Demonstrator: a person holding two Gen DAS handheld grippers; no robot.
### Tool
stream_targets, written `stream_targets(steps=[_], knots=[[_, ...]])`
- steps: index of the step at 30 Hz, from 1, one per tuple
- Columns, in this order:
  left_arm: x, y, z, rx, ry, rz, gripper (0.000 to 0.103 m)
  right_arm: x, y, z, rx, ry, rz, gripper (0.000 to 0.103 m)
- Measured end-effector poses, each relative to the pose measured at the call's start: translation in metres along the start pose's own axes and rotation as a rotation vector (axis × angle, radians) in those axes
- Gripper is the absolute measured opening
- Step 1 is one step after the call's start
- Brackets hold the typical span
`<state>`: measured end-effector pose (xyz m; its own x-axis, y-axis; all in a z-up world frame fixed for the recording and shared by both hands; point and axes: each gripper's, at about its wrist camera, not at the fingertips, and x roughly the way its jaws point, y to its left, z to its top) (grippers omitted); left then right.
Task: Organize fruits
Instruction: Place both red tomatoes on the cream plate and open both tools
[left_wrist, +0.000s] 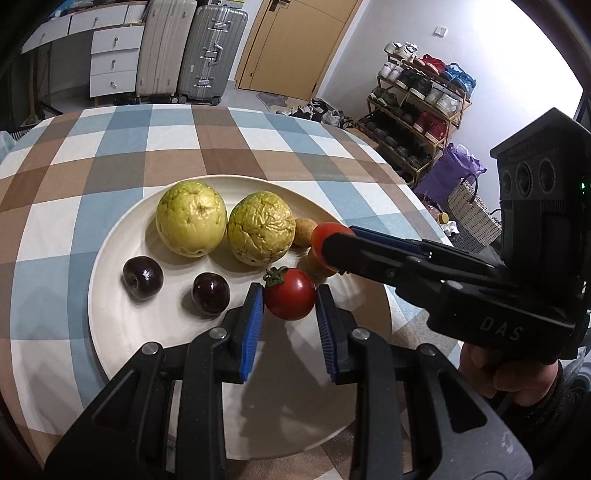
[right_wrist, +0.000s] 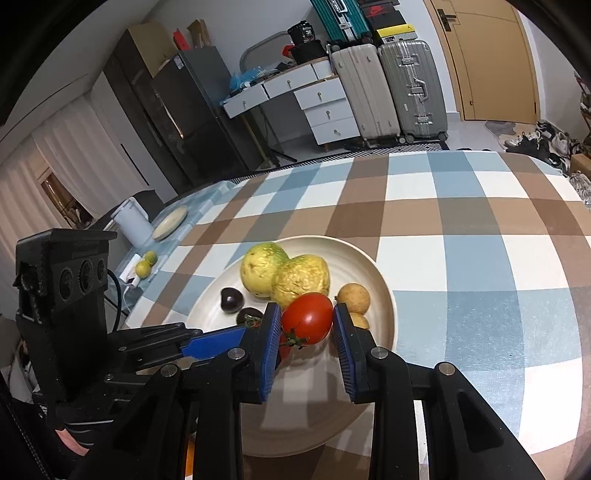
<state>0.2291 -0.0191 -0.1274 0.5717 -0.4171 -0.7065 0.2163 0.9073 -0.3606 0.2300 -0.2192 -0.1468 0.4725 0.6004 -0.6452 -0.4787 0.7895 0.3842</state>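
Left wrist: the plate (left_wrist: 110, 258) is sitting well inside the table (left_wrist: 74, 155) edge; the left gripper (left_wrist: 290, 295) is pinching a tomato (left_wrist: 290, 299) between its pads above the plate.

Right wrist: two limes (right_wrist: 146, 266) showing only here; the right gripper (right_wrist: 306, 317) is clamping a second tomato (right_wrist: 307, 318) over the plate's near side.

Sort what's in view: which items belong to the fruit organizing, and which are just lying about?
Job: plate; two yellow-green fruits; two dark plums; two small tan fruits; tomato in left gripper; tomato in right gripper.

Lying about: suitcases; shoe rack; white kettle; two limes.
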Motion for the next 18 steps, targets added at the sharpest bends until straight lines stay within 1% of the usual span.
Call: stream_targets(steps=[6,9,11,15,18], knots=[[0.0,0.003,0.001,-0.005,-0.002,0.006,0.026,0.005,0.003,-0.001,-0.013,0.014,-0.007,0.029],[0.001,0.003,0.002,-0.004,0.007,-0.002,0.026,0.004,0.004,0.0,-0.019,0.003,-0.01,0.029],[0.0,0.003,0.002,-0.004,0.003,0.013,0.026,0.004,0.006,0.0,-0.025,0.001,-0.005,0.029],[-0.006,0.003,0.002,-0.007,-0.001,0.019,0.026,0.002,0.005,-0.001,-0.028,-0.005,-0.024,0.03],[-0.012,-0.001,0.002,0.014,0.004,0.046,0.027,-0.01,0.004,-0.001,-0.018,-0.034,-0.027,0.031]])
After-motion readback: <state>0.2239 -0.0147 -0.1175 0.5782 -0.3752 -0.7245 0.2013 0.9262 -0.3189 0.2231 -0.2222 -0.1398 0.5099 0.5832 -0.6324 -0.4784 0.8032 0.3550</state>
